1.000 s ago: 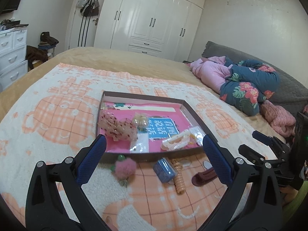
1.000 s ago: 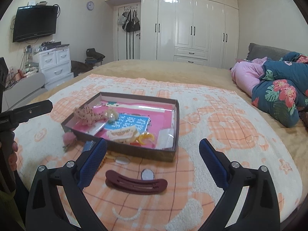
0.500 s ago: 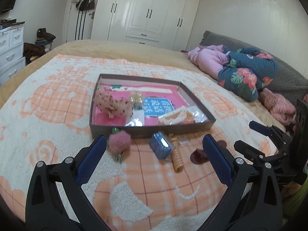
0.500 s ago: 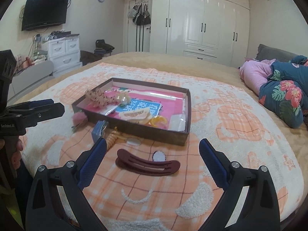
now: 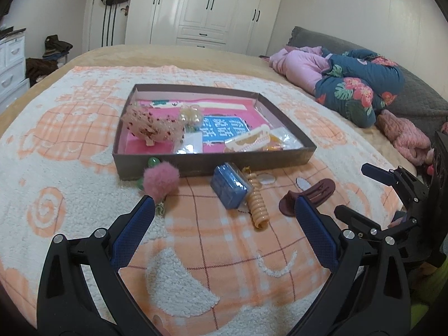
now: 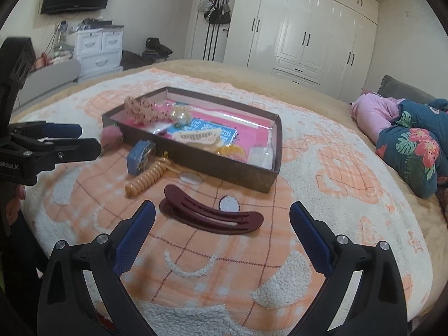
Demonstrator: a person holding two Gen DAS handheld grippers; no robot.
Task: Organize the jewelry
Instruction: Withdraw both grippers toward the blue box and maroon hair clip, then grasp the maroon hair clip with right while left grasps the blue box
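Shallow brown box (image 5: 212, 165) on the bed blanket (image 5: 70, 168) holds a beaded scrunchie (image 5: 152, 126), cream claw clip (image 5: 249, 140) and blue card (image 5: 224, 126). Just outside its near wall: pink pompom (image 5: 161, 179), blue case (image 5: 231, 189), spiral tie (image 5: 257, 204), maroon clip (image 6: 211, 214). Both hand-held grippers, left (image 5: 224, 224) and right (image 6: 221, 231), released, empty.

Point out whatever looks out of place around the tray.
Four pieces lie loose on the blanket before the tray instead of in it: a pink pompom, a blue box, a tan spiral tie and a maroon clip. Nothing looks damaged.
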